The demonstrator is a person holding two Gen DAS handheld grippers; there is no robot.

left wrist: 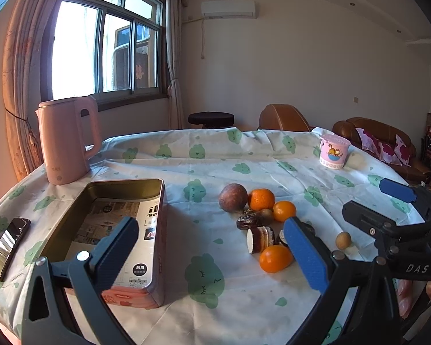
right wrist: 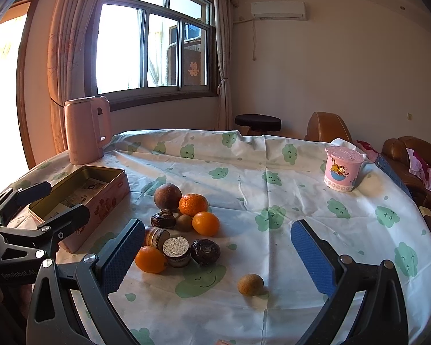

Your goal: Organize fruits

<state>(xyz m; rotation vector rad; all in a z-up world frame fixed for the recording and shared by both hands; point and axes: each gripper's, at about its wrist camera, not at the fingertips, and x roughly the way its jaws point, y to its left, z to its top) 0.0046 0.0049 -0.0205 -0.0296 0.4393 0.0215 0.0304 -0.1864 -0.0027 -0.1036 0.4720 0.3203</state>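
- Between the pads of the left gripper (left wrist: 212, 254): nothing; hovering with jaws wide apart above the cloth, tin on one side, fruit on the other, probably so either is within reach.
- Just beside its left pad: pink tin (left wrist: 123, 230) sitting lidless, paper lining showing, no fruit inside; likely waiting as the collecting box.
- Over at the right gripper (right wrist: 219, 256): likewise gaping and gripping nothing, hanging low and near the lone brown fruit (right wrist: 250, 284), seemingly lining up on it.
- Further out: fruit pile (right wrist: 184, 224) lying clustered near the tin on the table (right wrist: 273, 172) — oranges, a round brown fruit, dark cut pieces — all waiting to be sorted.
- At the far edges: pink kettle (right wrist: 86, 132) and cartoon cup (right wrist: 342, 169) standing well apart from the work, out of the way.
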